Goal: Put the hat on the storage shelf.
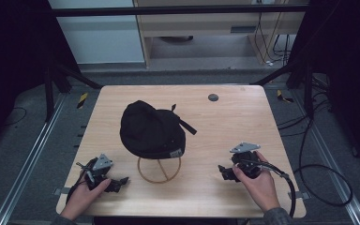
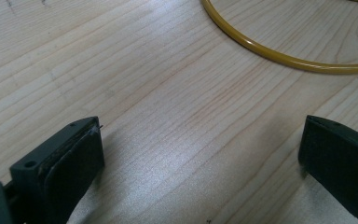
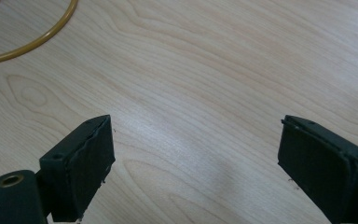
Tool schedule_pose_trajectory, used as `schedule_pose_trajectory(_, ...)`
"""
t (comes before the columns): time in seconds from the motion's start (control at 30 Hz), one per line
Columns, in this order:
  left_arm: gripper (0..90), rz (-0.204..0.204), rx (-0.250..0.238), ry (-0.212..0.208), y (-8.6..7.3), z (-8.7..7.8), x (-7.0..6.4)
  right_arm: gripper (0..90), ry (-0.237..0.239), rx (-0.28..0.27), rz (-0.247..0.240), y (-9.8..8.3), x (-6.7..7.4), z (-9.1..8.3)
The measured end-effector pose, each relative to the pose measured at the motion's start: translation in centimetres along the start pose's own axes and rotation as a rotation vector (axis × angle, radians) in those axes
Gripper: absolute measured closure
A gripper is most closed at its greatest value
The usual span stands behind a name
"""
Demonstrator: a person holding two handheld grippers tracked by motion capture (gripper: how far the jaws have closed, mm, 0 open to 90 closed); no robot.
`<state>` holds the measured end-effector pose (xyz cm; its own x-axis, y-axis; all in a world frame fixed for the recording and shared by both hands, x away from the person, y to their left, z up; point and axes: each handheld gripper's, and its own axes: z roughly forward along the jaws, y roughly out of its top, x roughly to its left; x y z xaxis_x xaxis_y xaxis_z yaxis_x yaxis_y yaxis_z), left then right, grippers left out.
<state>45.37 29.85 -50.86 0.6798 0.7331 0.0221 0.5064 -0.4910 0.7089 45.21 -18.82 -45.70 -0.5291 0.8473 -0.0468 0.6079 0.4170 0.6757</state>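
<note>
A black cap point(image 1: 151, 129) with a strap at its back sits on a stand whose yellow ring base point(image 1: 159, 170) rests on the wooden table point(image 1: 234, 122). My left gripper point(image 1: 118, 184) lies low at the front left, held by a hand, pointing toward the ring. Its jaws stand wide apart over bare wood point(image 2: 200, 140), with an arc of the yellow ring point(image 2: 279, 56) just ahead. My right gripper point(image 1: 225, 171) lies at the front right in the other hand, open over bare wood point(image 3: 196, 149), the ring point(image 3: 37, 42) at the upper left of its view.
A small grey round insert point(image 1: 213, 97) sits in the table's far side. Cables point(image 1: 309, 173) trail off the right edge onto the grey floor. Black frame posts stand at both far corners.
</note>
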Motion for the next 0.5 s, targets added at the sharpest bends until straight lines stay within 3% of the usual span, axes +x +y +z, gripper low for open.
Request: schedule_pose_trajectory(0.5, 0.0, 0.0, 0.0, 0.0, 0.0, 0.0, 0.0, 10.8, 0.016, 0.031, 0.036, -0.1, 0.9, 3.2)
